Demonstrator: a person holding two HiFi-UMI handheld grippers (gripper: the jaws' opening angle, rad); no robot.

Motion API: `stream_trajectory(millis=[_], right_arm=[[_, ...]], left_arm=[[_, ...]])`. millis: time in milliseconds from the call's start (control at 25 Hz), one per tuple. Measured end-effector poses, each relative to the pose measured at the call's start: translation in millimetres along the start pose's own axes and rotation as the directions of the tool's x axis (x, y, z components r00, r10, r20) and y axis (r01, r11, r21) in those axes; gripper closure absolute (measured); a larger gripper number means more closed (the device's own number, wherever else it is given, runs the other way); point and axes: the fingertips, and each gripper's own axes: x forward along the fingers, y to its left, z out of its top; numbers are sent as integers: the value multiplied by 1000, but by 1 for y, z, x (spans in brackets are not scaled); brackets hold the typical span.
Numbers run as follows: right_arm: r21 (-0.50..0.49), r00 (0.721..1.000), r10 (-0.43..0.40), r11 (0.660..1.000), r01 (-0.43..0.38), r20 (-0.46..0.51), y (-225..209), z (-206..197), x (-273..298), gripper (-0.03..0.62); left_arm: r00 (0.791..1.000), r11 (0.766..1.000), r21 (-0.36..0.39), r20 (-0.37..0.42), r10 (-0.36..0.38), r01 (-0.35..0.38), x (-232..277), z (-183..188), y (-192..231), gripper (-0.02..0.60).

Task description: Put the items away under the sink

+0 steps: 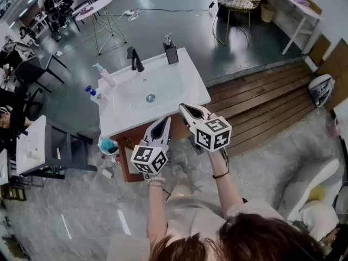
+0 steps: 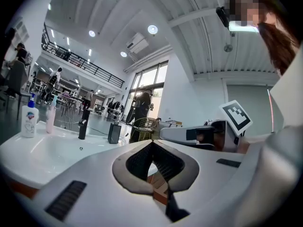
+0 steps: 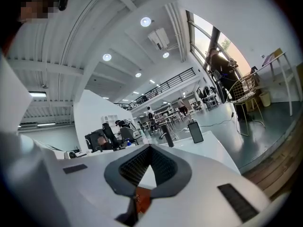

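Sink: a white sink [image 1: 187, 86] stands on a wooden cabinet [image 1: 132, 145] in the middle of the head view, with its drain at the centre of the bowl.
Faucet: the black faucet [image 1: 135, 59] rises from the back rim, at 11 o'clock from the drain.
Soap dispenser: the black soap dispenser [image 1: 171, 51] stands upright on the back rim at 1 o'clock from the drain.
Pink bottle: the pink bottle [image 1: 107, 76] is upright on the sink's far corner at 10 o'clock from the drain, and no gripper is on it.
Blue-capped bottle: the blue-capped bottle [image 1: 95, 95] is upright at 9 o'clock from the drain, just beside the pink bottle and on the sink's outer edge.
Blue object: a blue object [image 1: 108, 145] sits low beside the cabinet at 7 o'clock from the drain. What it is cannot be told.
Left gripper: the left gripper [image 1: 162, 125] has its tips at the sink's front rim, at 6 o'clock from the drain. Its jaws are pressed together with nothing between them.
Right gripper: the right gripper [image 1: 185, 109] is over the front corner at 4 o'clock from the drain. Its jaws are fully together and empty.
Wire chair: a wire chair [image 1: 237, 4] stands well apart at 1 o'clock, beyond the sink.
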Motion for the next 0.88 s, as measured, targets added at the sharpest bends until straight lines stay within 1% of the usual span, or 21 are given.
stream_trajectory(millis=[160, 280, 560, 680, 880], right_arm=[[2, 1000, -14, 1000, 14, 2, -10, 4, 25, 577], [11, 1000, -29, 1000, 29, 2, -18, 6, 43, 577], [8, 998, -62, 998, 62, -5, -29, 12, 87, 577], [-5, 997, -81, 997, 81, -1, -33, 17, 103, 577], [-15, 995, -103, 995, 103, 19, -37, 24, 125, 577]], left_arm=[[1000, 1000, 2, -22, -18, 18, 17, 4, 24, 581], [998, 999, -14, -34, -48, 47, 28, 6, 39, 581], [991, 993, -23, -62, -117, 116, 49, 14, 76, 581], [988, 990, -29, -63, -140, 139, 57, 17, 90, 581], [985, 986, -11, -53, -164, 163, 68, 30, 112, 581]])
